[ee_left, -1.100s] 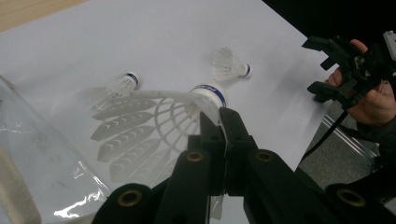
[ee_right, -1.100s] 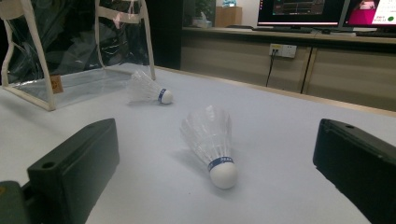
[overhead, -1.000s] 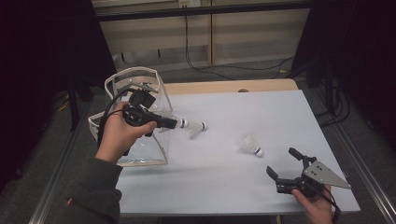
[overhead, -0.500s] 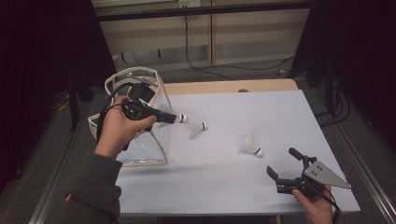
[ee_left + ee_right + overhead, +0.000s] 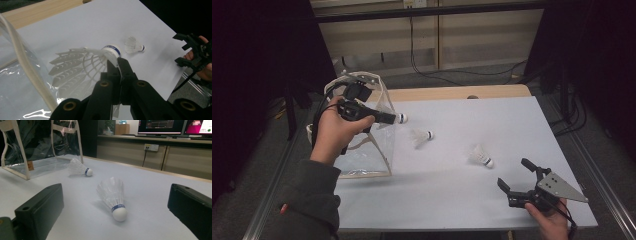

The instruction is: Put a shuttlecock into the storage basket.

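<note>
Left gripper: jaws clamped on the skirt of a white plastic shuttlecock with a blue-banded cork tip. In the high view the left gripper holds this shuttlecock's tip above the right edge of a clear plastic bag with cream fabric trim; the left hand grips the tool over the bag itself.

Right gripper: jaws spread wide, nothing between them, held by the right hand well to the right of the bag, near the front edge of the white table top.

Two further white feather shuttlecocks lie on the table. One rests just right of the bag. The other lies between that one and the right gripper, and appears directly ahead of the parted jaws in the right gripper view.
</note>
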Motion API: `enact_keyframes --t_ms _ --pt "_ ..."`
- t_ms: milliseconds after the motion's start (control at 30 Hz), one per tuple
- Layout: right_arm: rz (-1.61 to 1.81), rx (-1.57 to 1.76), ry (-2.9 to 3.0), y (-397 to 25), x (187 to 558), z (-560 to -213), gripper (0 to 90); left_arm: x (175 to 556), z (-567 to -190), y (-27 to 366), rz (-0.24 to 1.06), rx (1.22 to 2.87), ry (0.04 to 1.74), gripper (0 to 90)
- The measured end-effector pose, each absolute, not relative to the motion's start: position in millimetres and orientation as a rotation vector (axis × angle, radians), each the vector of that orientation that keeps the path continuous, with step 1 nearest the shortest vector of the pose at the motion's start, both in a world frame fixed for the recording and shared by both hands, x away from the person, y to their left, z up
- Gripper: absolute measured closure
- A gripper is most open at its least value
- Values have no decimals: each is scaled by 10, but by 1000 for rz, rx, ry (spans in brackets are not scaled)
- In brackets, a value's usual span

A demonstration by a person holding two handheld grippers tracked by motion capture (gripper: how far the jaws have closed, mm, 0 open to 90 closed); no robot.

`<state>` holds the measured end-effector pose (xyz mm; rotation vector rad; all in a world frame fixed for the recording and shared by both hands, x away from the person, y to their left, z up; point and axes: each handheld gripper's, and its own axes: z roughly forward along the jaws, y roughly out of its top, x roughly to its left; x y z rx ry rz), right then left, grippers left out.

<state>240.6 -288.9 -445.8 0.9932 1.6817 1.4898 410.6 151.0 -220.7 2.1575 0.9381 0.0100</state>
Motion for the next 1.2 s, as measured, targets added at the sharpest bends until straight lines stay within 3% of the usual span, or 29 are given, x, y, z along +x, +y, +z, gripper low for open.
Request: enact_keyframes --t_ms 1200 --pt "1491 999 1678 -2901 2402 -4454 6 4219 -2040 1643 68 2132 988 897"
